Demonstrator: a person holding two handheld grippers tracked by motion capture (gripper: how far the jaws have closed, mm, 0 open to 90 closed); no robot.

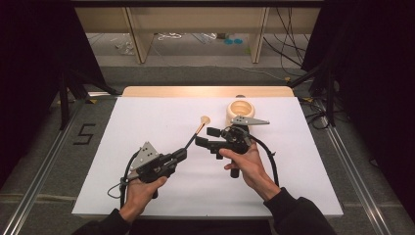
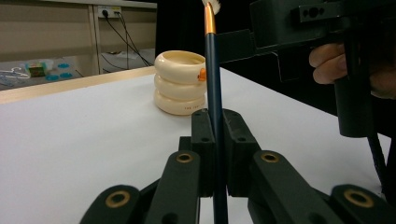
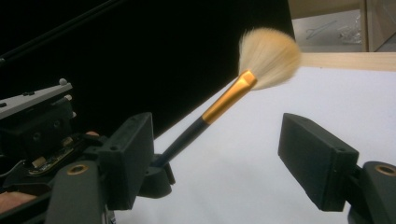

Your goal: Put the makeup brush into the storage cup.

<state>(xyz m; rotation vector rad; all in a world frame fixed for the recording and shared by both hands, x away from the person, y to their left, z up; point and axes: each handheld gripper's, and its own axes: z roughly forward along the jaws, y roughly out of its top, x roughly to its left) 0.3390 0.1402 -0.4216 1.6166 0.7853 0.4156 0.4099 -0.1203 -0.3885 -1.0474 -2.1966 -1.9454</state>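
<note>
**Two claws on one brush: handover half made**

High view: the left claw clamps the dark handle of a makeup brush, which slants up and away over the white tabletop, its pale bristles toward the far edge. The right claw sits beside the upper part of the handle, its jaws spread, with one jaw on each side of the brush as far as this angle lets me judge. A cream ringed holder stands on the tabletop just behind the right claw, empty at its mouth.

Left gripper view: the left claw is closed tight on the brush handle, which rises straight between the jaws to the gold ferrule. The cream holder, a stack of three rounded rings, stands apart on the tabletop beyond. The other gripper and a hand cross at upper right.

Right gripper view: the right claw is wide apart and grips nothing; the brush passes between the jaws, nearer the left one, touching neither pad that I can see.

By my judgement the pick-up is done and the brush is aloft. What remains is for the right claw to close on the handle, the left to let go, and the brush to go, most likely, into the holder.
</note>
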